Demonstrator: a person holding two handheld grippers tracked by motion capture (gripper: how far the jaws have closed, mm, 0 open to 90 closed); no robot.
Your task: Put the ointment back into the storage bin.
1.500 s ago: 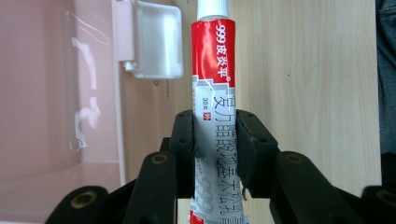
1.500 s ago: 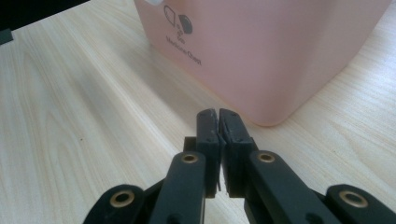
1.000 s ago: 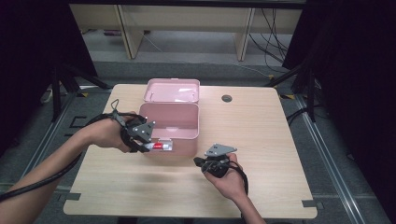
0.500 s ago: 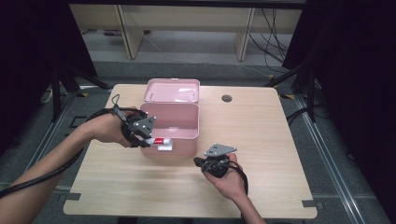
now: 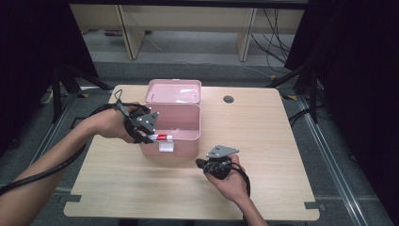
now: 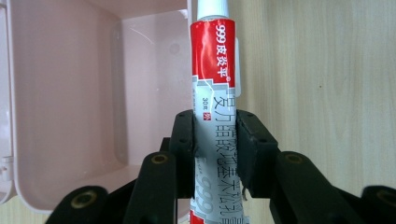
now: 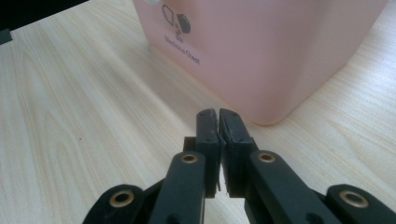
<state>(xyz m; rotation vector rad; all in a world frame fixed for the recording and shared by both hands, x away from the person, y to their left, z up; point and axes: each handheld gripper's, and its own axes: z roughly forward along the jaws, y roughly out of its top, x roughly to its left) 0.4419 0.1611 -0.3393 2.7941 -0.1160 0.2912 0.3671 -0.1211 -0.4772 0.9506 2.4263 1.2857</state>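
**Tube poised over the rim of the pink box**

Ointment is about to go into storage, as far as I can judge. The left gripper [image 5: 153, 137] has its two black jaws pressed against the sides of a red, white and grey squeeze tube with a white cap [image 6: 214, 88], pinching it about midway along its length. From above, the tube [image 5: 162, 137] lies roughly level across the near-left edge of the open pink plastic box [image 5: 181, 146], cap end pointing over the cavity. In the left gripper view the box's bare pink interior [image 6: 65, 98] sits to one side of the tube and the pale wooden table [image 6: 322, 93] to the other, so the tube straddles the wall and is not yet inside.

The right gripper [image 7: 218, 122] rests on the table just short of the box's front corner, jaws all but closed with nothing between them; in the high view it [image 5: 203, 165] sits near the box, apart from it.

The next move, I'd say, calls for carrying the tube further over the opening, lowering it and then loosening the jaws; the wall is close, so clipping it is the risk.

Count: one tube, one box with its hinged lid [image 5: 174, 91] standing open behind, two grippers, one table with one round cable hole [image 5: 228, 99].
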